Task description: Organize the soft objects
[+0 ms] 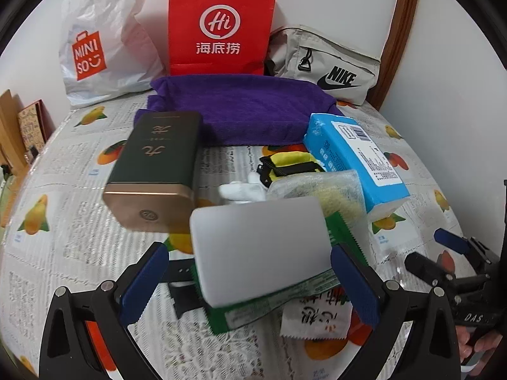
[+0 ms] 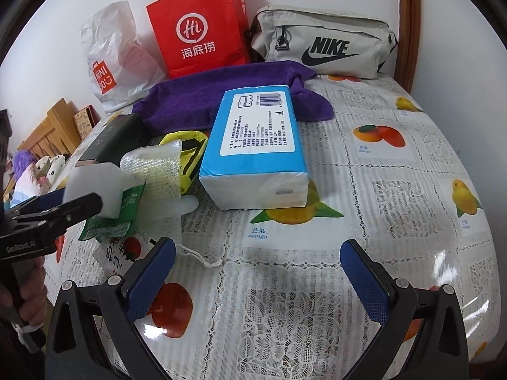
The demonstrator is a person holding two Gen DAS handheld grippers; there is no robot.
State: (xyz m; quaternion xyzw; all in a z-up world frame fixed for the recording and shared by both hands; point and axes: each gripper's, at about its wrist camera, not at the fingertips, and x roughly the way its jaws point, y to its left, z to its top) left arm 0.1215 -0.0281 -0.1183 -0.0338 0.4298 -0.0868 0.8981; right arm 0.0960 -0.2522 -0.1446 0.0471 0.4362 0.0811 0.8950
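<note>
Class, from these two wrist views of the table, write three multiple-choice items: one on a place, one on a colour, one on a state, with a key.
1. Where does the blue tissue pack lie?
A. in front of the purple towel
B. inside the red paper bag
C. on the Nike pouch

2. What colour is the block by the left tool?
A. black
B. white
C. red

3. How is the right tool?
A. shut on the towel
B. shut on the pack
C. open, holding nothing

Key: 1 A, pack overlaps the towel's front edge; 2 B, pale white face; 3 C, fingers wide apart over tablecloth.
</note>
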